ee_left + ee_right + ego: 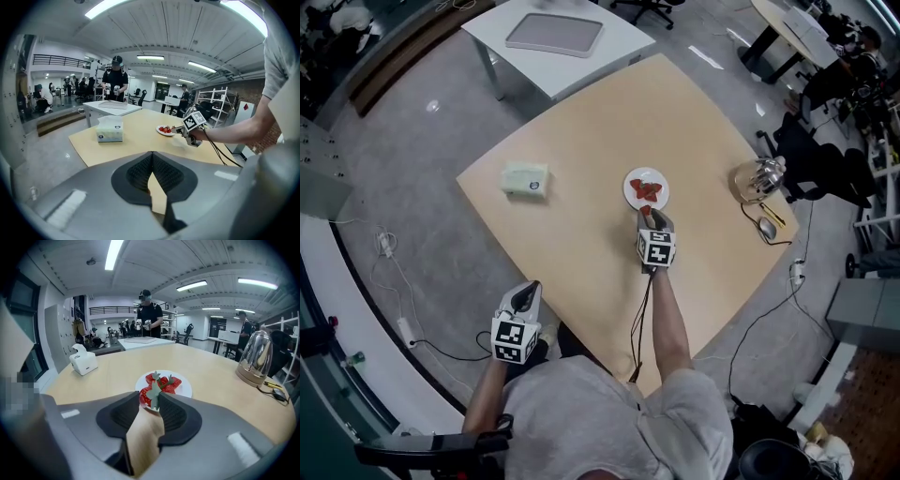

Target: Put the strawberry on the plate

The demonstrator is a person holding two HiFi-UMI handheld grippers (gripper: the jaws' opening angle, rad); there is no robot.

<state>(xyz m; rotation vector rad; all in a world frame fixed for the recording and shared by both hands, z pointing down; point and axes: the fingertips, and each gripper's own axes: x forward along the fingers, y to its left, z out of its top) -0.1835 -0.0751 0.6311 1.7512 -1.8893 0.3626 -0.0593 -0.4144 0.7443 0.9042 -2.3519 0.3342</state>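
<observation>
From overhead, the right gripper [650, 218] hangs with its tips at the near rim of the plate [630, 186], a little right of the middle of the table [581, 131], so a release here could, I'd guess, clip the rim and roll off onto the table. The left gripper view shows the left gripper [152, 156] pressed together on nothing, off the table's near-left edge, too far away to catch anything. In the right gripper view the jaws pinch 1 strawberry [144, 398] only at their very tips, just short of the heaped berries [172, 382] on the plate; dropped onto them, it might bounce out.
</observation>
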